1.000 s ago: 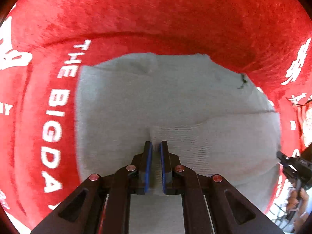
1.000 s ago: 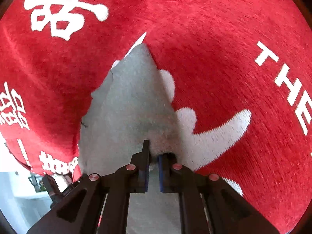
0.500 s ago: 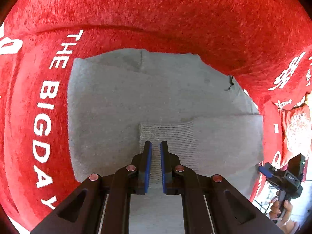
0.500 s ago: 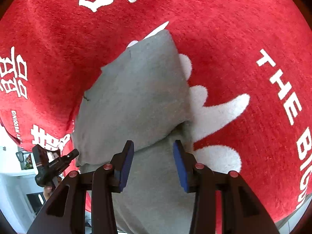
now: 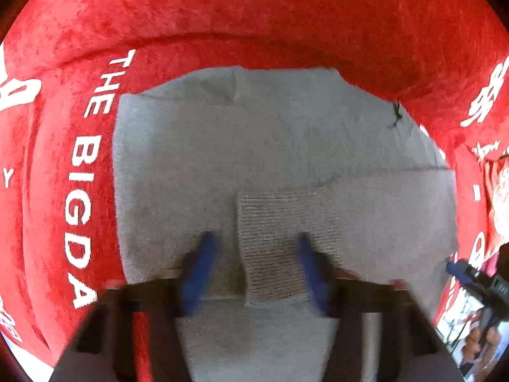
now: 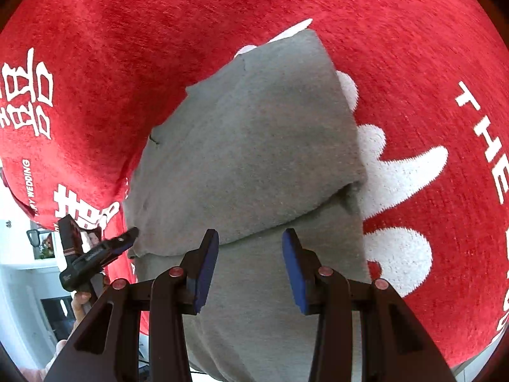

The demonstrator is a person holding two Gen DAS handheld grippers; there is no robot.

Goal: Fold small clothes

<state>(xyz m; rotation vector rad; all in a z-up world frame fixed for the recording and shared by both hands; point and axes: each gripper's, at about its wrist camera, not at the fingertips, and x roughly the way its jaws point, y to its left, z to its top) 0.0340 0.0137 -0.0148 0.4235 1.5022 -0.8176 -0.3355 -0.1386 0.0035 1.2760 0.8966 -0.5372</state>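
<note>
In the left wrist view the left tongs [image 5: 254,267] appear blurred at the bottom of the frame, their blue pads [image 5: 200,267] spread wide with nothing between them; the pads sit over the near part of the grey garment [image 5: 254,146]. A ribbed cuff [image 5: 273,245] lies between the two pads, on top of the plain knit. Beyond the cuff, a folded layer runs across the garment to its right edge, and the flat body of the garment extends to a far edge with a small notch at its middle. A dark thread [image 5: 396,116] lies at the far right corner. The garment rests on a red cloth [image 5: 254,16] printed with white letters, which rises in a fold beyond it. At the lower right edge the right tongs [image 5: 477,283] are visible beside the garment. In the right wrist view the right tongs [image 6: 251,267] are likewise spread, empty, with the blue pads [image 6: 206,264] above the lower layer of the garment [image 6: 254,146]. Just beyond the pads lies the edge of the folded upper layer, which covers the far portion and tapers to a corner. The red cloth [image 6: 397,47] surrounds the garment, with a white printed shape touching its right edge. The left tongs [image 6: 105,248] appear at the left, near the garment's left edge.
</note>
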